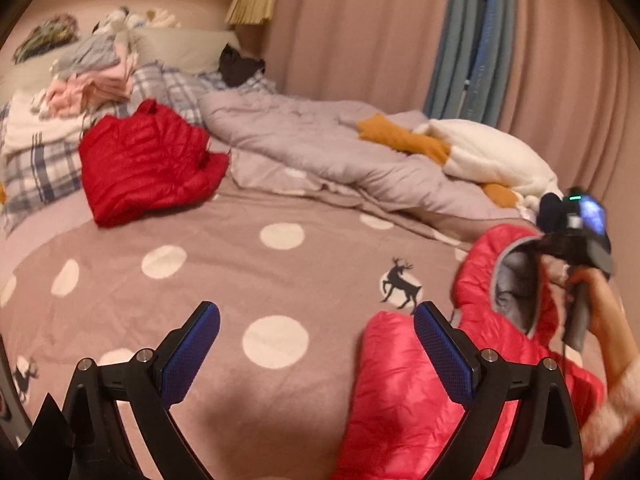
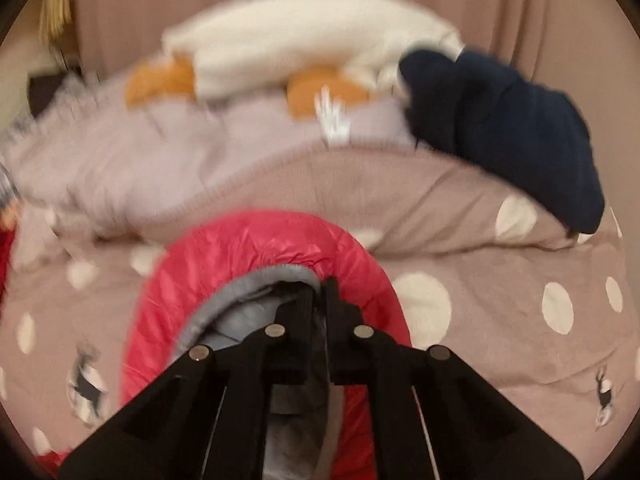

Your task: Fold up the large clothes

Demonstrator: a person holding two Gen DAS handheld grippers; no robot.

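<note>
Pink quilted jacket [image 1: 404, 396], nearest item: it lies on the bed beside my left claw [image 1: 316, 344], its grey-lined hood lifted off the spotted cover [image 1: 240, 280].

Left claw: jaws wide apart, holding nothing. The blue pads [image 1: 444, 356] hang just over the cover, one of them in front of the jacket's edge. I judge it is placed to take the body of the jacket next.

Right claw [image 2: 320, 292]: jaws together, clamped on the grey trim of the hood, with fabric pinched between the black fingers. In the left view it holds the hood up with a hand [image 1: 588, 300] on the grip, probably so the jacket can be spread flat before folding.

Spotted cover with deer print: bare in the middle, my likely folding area.

Red jacket [image 1: 148, 164]: further back on the left, well apart from the pink one and apparently already bundled.

Lilac quilt [image 1: 312, 140]: bunched across the far side of the bed.

White fleece [image 1: 492, 156] with orange parts, resting on the quilt.

Navy garment [image 2: 508, 132]: beside the fleece, blurred.

Stacked clothes [image 1: 92, 76]: far left, by the pillows.

Curtain [image 1: 360, 20]: behind everything.
</note>
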